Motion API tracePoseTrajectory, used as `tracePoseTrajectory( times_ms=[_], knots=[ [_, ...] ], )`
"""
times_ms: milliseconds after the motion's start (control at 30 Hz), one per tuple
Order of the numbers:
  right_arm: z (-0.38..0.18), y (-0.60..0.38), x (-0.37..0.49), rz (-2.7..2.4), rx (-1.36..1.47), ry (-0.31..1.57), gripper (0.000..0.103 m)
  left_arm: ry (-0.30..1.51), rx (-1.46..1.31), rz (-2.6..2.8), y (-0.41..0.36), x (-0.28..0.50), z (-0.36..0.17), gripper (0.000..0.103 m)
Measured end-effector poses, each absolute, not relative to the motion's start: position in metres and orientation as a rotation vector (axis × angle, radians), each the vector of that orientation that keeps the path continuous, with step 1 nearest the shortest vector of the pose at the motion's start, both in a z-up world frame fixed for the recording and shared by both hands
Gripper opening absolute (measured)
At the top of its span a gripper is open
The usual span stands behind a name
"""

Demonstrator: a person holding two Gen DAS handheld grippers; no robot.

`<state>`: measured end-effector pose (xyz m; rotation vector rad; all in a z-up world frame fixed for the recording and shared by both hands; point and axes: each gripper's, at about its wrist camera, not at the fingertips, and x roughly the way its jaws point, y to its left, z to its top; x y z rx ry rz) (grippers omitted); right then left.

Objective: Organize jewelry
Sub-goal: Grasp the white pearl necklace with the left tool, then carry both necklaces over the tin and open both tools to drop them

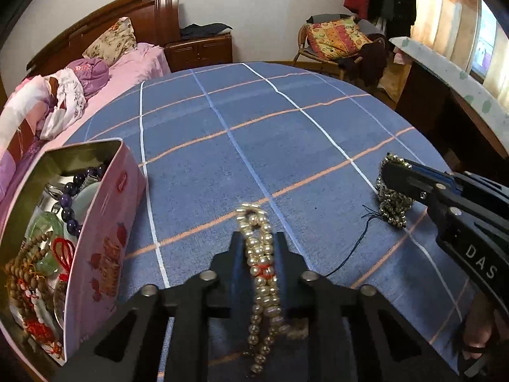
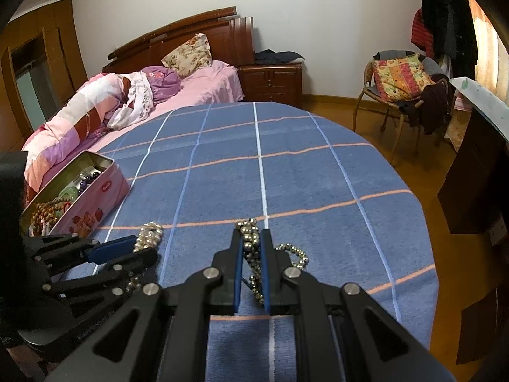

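My left gripper [image 1: 257,238] is shut on a pearl bead strand [image 1: 262,273] that hangs between its fingers above the blue checked cloth. It also shows in the right wrist view [image 2: 144,248] with the pearls [image 2: 149,234]. My right gripper [image 2: 253,235] is shut on a dark metallic bead chain [image 2: 251,245]; the chain's loose end [image 2: 294,253] lies on the cloth. In the left wrist view the right gripper [image 1: 386,172] holds that chain [image 1: 393,207], with a dark thread trailing from it. A pink tin box [image 1: 105,238] stands open at the left, holding several bracelets and necklaces.
The blue checked cloth [image 2: 286,175] covers the table. A bed with pink bedding [image 2: 105,108] lies beyond on the left. A chair with a patterned cushion [image 2: 400,79] and a dark cabinet [image 2: 470,175] stand at the right.
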<state>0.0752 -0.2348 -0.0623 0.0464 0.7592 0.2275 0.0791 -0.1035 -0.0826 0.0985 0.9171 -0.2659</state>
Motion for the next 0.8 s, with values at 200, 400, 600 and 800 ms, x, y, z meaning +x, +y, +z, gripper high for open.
tracePoseTrajectory(
  times_ms=[200, 400, 600, 800],
  knots=[
    [-0.063, -0.232, 0.075, 0.24, 0.036, 0.759, 0.013, 0.886, 0.032, -0.232, -0.085, 0.078, -0.079, 0.005],
    [-0.063, -0.231, 0.075, 0.246, 0.032, 0.758, 0.013, 0.85, 0.017, -0.221, -0.078, 0.072, -0.075, 0.005],
    [-0.062, -0.228, 0.073, 0.253, 0.027, 0.745, 0.013, 0.785, -0.02, -0.21, -0.066, 0.063, -0.056, 0.005],
    [-0.061, -0.227, 0.072, 0.258, 0.019, 0.732, 0.013, 0.728, -0.03, -0.192, -0.056, 0.055, -0.038, 0.005]
  ],
)
